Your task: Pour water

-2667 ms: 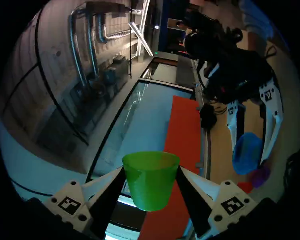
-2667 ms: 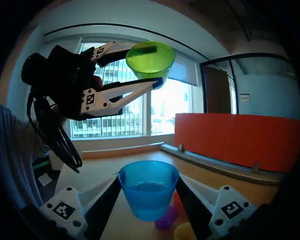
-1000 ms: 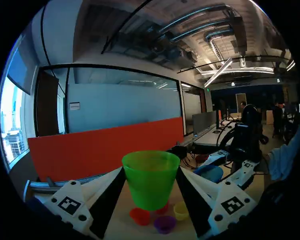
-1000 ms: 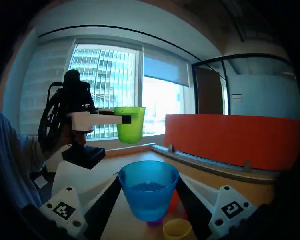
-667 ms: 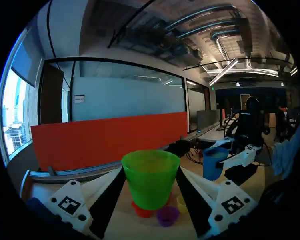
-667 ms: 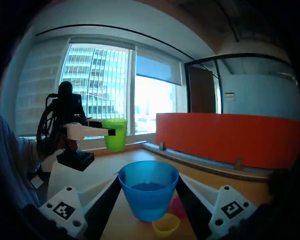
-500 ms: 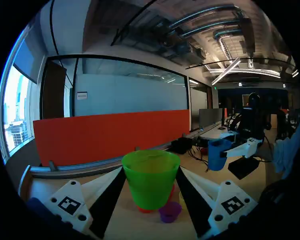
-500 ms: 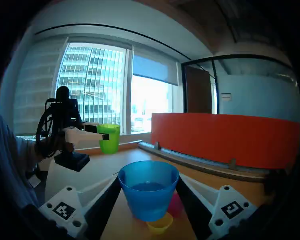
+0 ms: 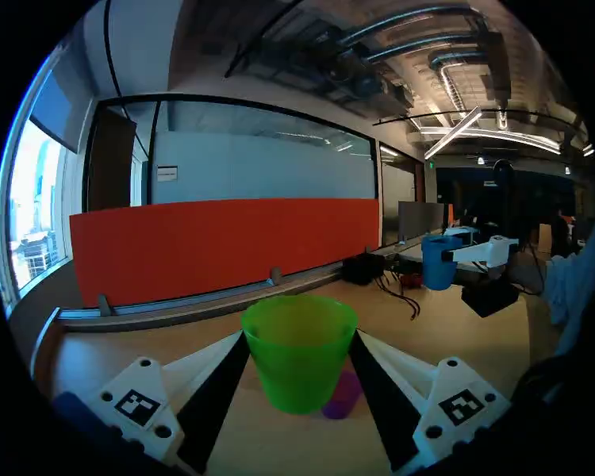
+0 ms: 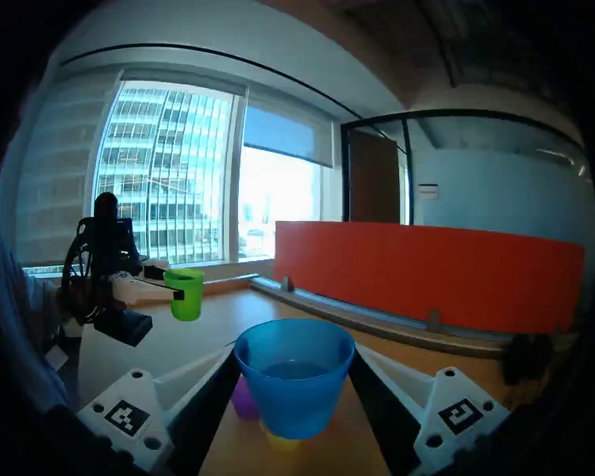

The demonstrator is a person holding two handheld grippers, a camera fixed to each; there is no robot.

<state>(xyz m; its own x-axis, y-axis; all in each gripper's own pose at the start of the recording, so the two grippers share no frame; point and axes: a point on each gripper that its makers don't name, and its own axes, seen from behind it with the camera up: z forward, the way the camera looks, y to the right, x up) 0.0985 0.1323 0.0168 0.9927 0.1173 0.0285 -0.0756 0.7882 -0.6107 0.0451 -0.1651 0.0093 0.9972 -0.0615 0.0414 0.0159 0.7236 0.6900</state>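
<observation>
Blue cup (image 10: 294, 397) of water clamped upright in right gripper (image 10: 295, 353), lower centre; green cup (image 9: 299, 373) likewise clamped in left gripper (image 9: 299, 337), above desk (image 9: 456, 325).

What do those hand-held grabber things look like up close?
The left gripper and right gripper match: two long white wedge-shaped fingers with black inner faces, each bearing a square black-and-white tag near its base. Seen from afar, the body behind is black, with looped black cables. The person wears a light blue sleeve.
</observation>
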